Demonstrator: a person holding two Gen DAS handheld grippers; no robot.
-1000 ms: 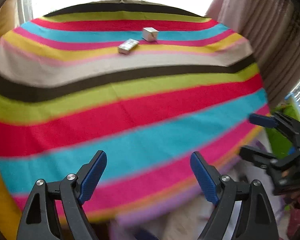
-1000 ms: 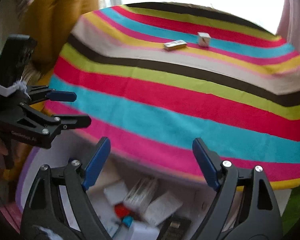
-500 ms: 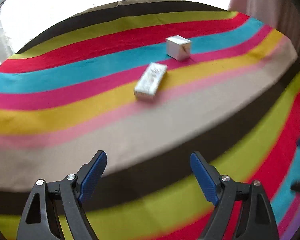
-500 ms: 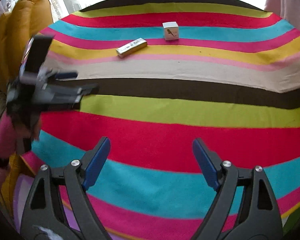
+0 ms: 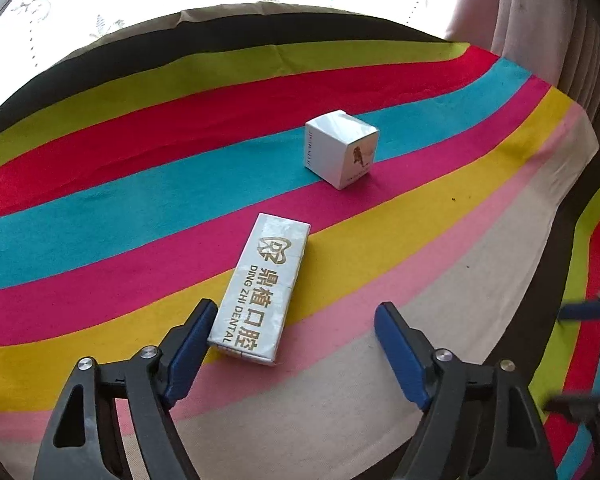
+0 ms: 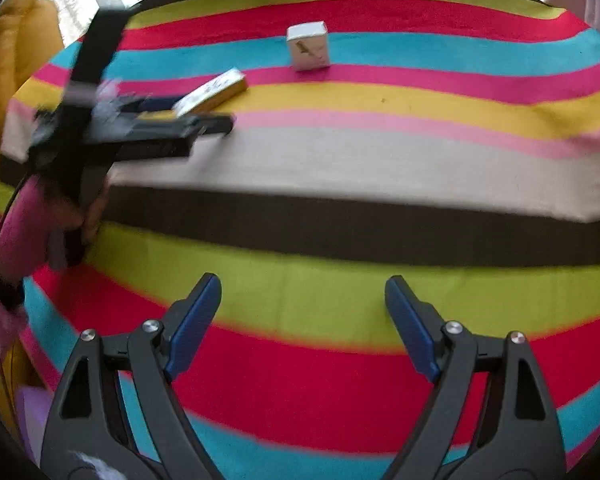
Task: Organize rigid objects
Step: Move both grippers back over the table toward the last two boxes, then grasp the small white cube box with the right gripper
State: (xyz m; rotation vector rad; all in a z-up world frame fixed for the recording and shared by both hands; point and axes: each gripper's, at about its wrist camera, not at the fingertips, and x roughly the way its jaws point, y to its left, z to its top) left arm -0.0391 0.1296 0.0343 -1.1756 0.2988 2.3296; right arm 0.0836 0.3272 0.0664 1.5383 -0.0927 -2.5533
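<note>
We see the left gripper (image 5: 292, 344) wide, its jaws just closing a little, nothing gripped; the long dental box (image 5: 260, 290) lies on the table (image 5: 380, 400) low in frame, long axis running up-right. The right gripper (image 6: 302, 320), wide and empty, hangs farther off.

Under my grippers I see a striped cloth (image 5: 380, 380), matt and slightly fuzzy, with faint fold creases. The long box (image 5: 260, 292) looks like silvery, glossy card with a crinkled sheen and gold print, and the cube box (image 5: 340, 152) is smooth white card with a mild shine. My left gripper (image 5: 292, 352) has matt black plastic arms, blue rubbery-looking pads (image 5: 188, 352) and shiny metal rivets.
</note>
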